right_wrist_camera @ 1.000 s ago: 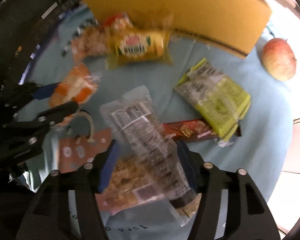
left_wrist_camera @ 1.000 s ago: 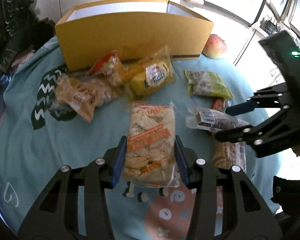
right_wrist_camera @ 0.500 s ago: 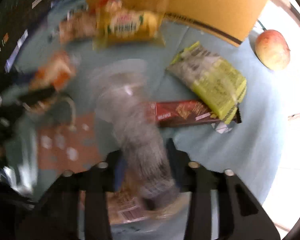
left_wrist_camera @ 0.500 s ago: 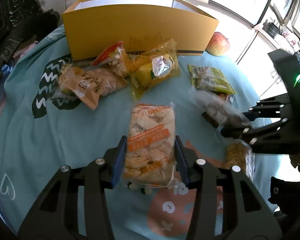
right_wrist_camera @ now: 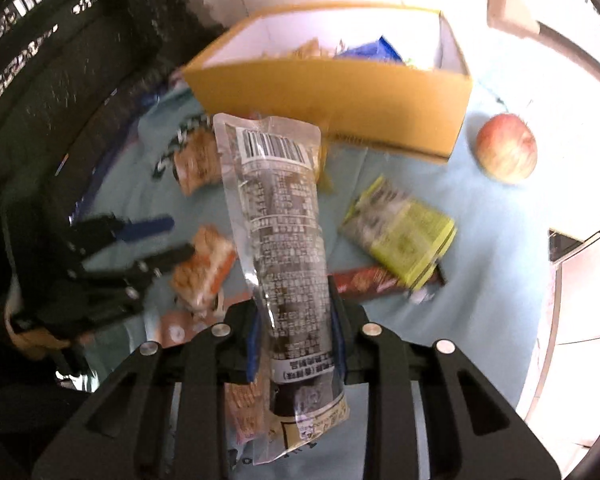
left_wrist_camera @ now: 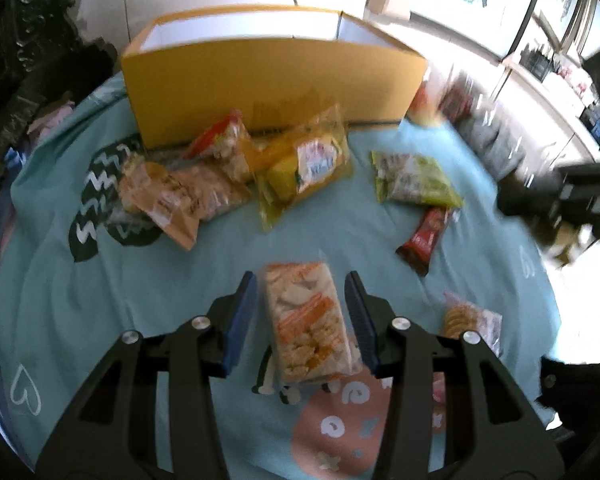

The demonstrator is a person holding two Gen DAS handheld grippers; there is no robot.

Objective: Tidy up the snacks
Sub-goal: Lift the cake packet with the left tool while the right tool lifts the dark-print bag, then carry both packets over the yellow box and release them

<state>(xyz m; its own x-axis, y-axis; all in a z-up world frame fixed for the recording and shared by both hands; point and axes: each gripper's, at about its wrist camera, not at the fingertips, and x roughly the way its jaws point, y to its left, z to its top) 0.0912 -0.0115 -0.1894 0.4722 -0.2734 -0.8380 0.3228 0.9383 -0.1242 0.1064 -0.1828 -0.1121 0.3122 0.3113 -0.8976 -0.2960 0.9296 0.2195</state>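
Note:
My left gripper [left_wrist_camera: 302, 312] is shut on an orange-and-white cracker pack [left_wrist_camera: 306, 320] low over the teal cloth [left_wrist_camera: 80, 300]. From the right wrist view this gripper [right_wrist_camera: 180, 238] sits at the left with the same pack [right_wrist_camera: 204, 268]. My right gripper [right_wrist_camera: 294, 320] holds a long clear pack of dark snacks [right_wrist_camera: 276, 208] with a barcode, lifted off the cloth, and its jaws are still closing on it. The open yellow box [right_wrist_camera: 340, 96] stands at the back with several packs inside. Blurred at the right of the left wrist view is the right gripper [left_wrist_camera: 560, 196].
On the cloth lie a green pack [left_wrist_camera: 414, 180], a red bar [left_wrist_camera: 424, 236], a yellow pack [left_wrist_camera: 308, 164], a brown pack [left_wrist_camera: 172, 200], a red-and-white pack [left_wrist_camera: 224, 144] and a biscuit pack [left_wrist_camera: 468, 320]. An apple [right_wrist_camera: 506, 148] sits right of the box. Dark furniture stands at the left.
The right gripper closed on the clear pack and raised it from the cloth towards the box. The left gripper kept the cracker pack between its fingers and barely moved.

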